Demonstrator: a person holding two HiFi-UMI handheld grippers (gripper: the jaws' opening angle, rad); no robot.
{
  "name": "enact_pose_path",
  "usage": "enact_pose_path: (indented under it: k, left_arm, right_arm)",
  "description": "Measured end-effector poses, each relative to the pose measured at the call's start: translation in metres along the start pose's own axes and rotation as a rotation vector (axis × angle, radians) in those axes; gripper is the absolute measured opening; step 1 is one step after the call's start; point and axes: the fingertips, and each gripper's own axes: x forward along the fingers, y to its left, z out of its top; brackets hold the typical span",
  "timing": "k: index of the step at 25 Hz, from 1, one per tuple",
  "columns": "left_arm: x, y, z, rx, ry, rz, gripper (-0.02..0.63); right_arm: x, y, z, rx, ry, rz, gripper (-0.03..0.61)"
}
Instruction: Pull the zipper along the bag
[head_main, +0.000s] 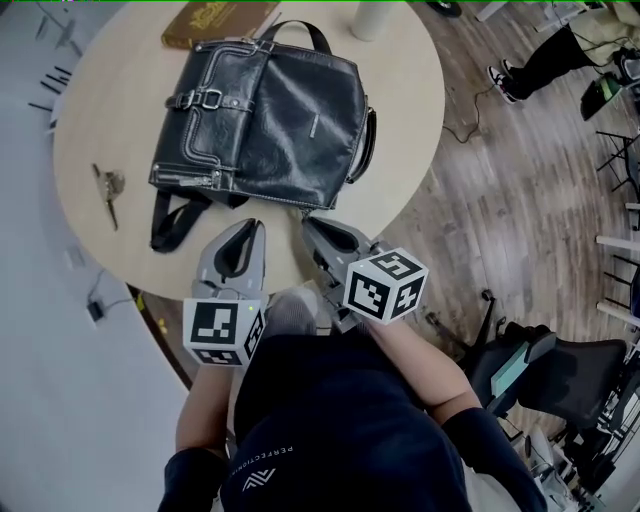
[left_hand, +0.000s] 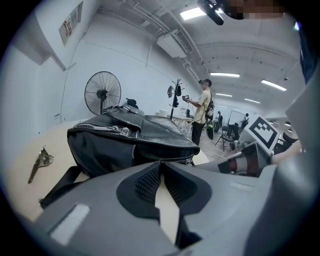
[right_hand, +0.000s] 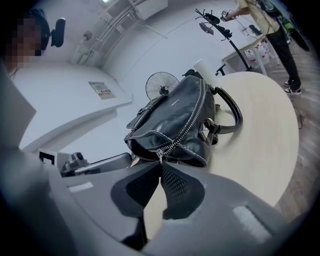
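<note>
Round table (head_main: 95, 95): black bag (head_main: 265, 110), keys (head_main: 108, 188), book (head_main: 215, 20), cup (head_main: 375, 15).

Left gripper (left_hand: 161, 164) jaw tips nearly together, nothing between. Black bag (left_hand: 130, 142) on table (left_hand: 20, 170) just ahead, zipper (left_hand: 175, 160) facing camera. Keys (left_hand: 42, 160) left. Right gripper (left_hand: 227, 165) beside bag's right end. Fan (left_hand: 102, 93) behind, person (left_hand: 204, 107) standing far back.

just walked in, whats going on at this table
A person holds a two-jaw gripper in each hand at the round pale wooden table, working on the black leather bag that lies flat on it. The right gripper is closed at the bag's near edge, apparently pinching the metal zipper pull. The left gripper sits beside it, close to the bag, its jaws near together on nothing.
</note>
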Motion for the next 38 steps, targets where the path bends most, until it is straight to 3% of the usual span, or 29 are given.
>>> enact_pose_path:
  k: [8,16,30,34,38]
  left_arm:
    - [0.012,-0.006,0.012,-0.017,-0.017,0.087,0.067]
    - [0.026,0.006,0.011,-0.017,0.024,0.183,0.092]
    - [0.035,0.014,0.012,-0.078,0.031,0.255,0.094]
    - [0.032,0.024,0.011,-0.117,0.025,0.286,0.099]
    - [0.032,0.029,0.010,-0.113,0.028,0.322,0.081]
  right_arm:
    - [-0.003,0.001,0.000,0.080,0.059,0.108,0.011]
    - [-0.007,0.002,0.001,0.069,0.112,0.164,0.009]
    - [-0.013,0.002,0.004,0.036,0.189,0.235,0.009]
    - [-0.014,0.002,0.006,0.091,0.212,0.271,0.009]
    - [-0.016,0.001,0.007,0.254,0.238,0.327,0.009]
